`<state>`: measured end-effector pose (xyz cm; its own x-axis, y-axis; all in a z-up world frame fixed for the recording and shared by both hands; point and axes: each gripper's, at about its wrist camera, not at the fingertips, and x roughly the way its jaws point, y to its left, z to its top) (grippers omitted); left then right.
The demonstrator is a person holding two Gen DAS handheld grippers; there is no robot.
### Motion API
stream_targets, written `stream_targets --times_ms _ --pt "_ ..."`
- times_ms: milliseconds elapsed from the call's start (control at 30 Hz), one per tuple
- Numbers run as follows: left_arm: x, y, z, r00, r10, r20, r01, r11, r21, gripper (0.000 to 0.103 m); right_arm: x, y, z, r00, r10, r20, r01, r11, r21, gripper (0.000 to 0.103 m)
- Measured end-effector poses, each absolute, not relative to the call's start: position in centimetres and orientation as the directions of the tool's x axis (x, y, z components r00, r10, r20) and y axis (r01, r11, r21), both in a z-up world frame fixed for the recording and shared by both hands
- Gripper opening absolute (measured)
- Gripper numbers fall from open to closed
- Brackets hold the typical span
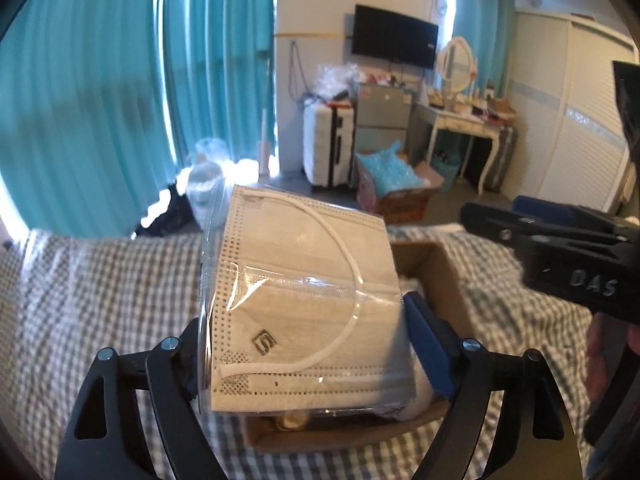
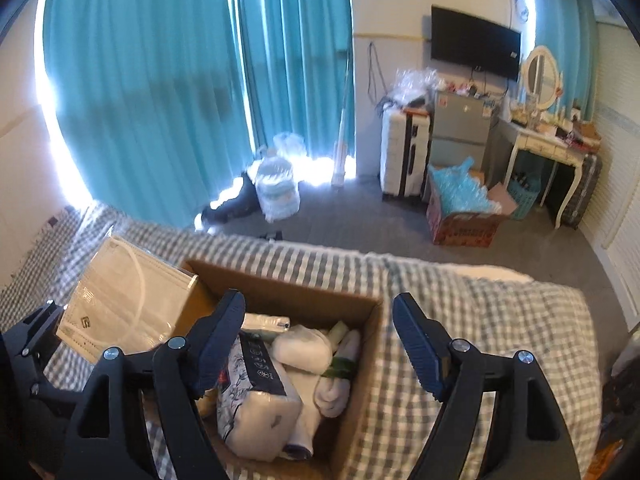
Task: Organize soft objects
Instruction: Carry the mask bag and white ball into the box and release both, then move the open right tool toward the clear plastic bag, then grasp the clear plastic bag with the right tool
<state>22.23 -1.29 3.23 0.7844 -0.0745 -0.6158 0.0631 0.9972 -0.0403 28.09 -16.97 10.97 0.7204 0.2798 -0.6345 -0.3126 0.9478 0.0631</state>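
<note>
A bed (image 2: 480, 320) covered in a grey-and-white checked blanket carries an open brown cardboard box (image 2: 352, 380), which holds a wrapped pack of tissues (image 2: 256, 396) and rolled white cloths (image 2: 308, 350). Above the box's left edge, a clear-wrapped stack of pale grey face masks (image 1: 308, 304) is pinched between the fingers of the left hand-held gripper (image 1: 308, 360). The right hand-held gripper (image 2: 320, 344) hangs over the box, spread wide and holding nothing.

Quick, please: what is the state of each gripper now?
Left gripper: closed on the clear plastic pack of grey face masks.
Right gripper: open, holding nothing.
</note>
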Motion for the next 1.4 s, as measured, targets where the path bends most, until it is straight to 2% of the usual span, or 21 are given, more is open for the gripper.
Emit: stream_targets --times_ms 33,200,400,533,800,933,1067,1100,1200,1400 --pt "22.1 -1.4 3.8 0.789 -0.071 -0.611 0.063 0.997 -0.035 0.093 27.5 -17.3 11.9 0.731 0.276 -0.624 -0.308 0.950 0.059 0.077" --pt "19.8 -2.2 7.9 0.815 -0.065 -0.575 0.075 0.997 -0.005 0.103 23.7 -19.0 17.3 0.773 0.261 -0.579 -0.283 0.958 0.054 0.080" --pt "18.1 -2.3 9.1 0.811 -0.029 -0.584 0.041 0.999 0.007 0.103 19.1 -20.3 20.8 0.800 0.257 -0.542 -0.277 0.960 0.046 0.084" --pt "15.8 -2.1 10.1 0.814 -0.063 -0.577 0.076 0.997 -0.002 0.103 16.8 -20.6 21.9 0.804 0.249 -0.540 -0.280 0.960 0.027 0.084" --pt "8.6 -0.9 13.6 0.896 -0.037 -0.442 0.051 0.999 0.019 0.103 10.9 -21.6 23.9 0.843 0.251 -0.476 -0.279 0.960 0.012 0.084" --pt "5.1 -0.2 13.2 0.926 -0.012 -0.377 0.029 0.999 0.038 0.103 7.9 -21.6 23.6 0.860 0.252 -0.444 -0.279 0.960 0.004 0.084" --pt "2.0 0.7 11.8 0.950 0.010 -0.311 0.003 0.999 0.042 0.103 5.1 -21.8 22.1 0.880 0.256 -0.400 -0.262 0.964 0.039 0.098" --pt "1.5 0.8 11.3 0.954 0.014 -0.301 -0.001 0.999 0.045 0.103 4.6 -21.8 21.5 0.882 0.258 -0.394 -0.260 0.964 0.050 0.098" --pt "0.7 1.2 9.8 0.953 0.034 -0.302 -0.020 0.999 0.047 0.103 4.1 -21.4 19.0 0.873 0.267 -0.409 -0.257 0.963 0.082 0.099" --pt "0.6 3.3 4.4 0.926 0.073 -0.371 -0.065 0.997 0.035 0.103 4.9 -19.1 11.6 0.798 0.297 -0.525 -0.297 0.951 0.086 0.099"
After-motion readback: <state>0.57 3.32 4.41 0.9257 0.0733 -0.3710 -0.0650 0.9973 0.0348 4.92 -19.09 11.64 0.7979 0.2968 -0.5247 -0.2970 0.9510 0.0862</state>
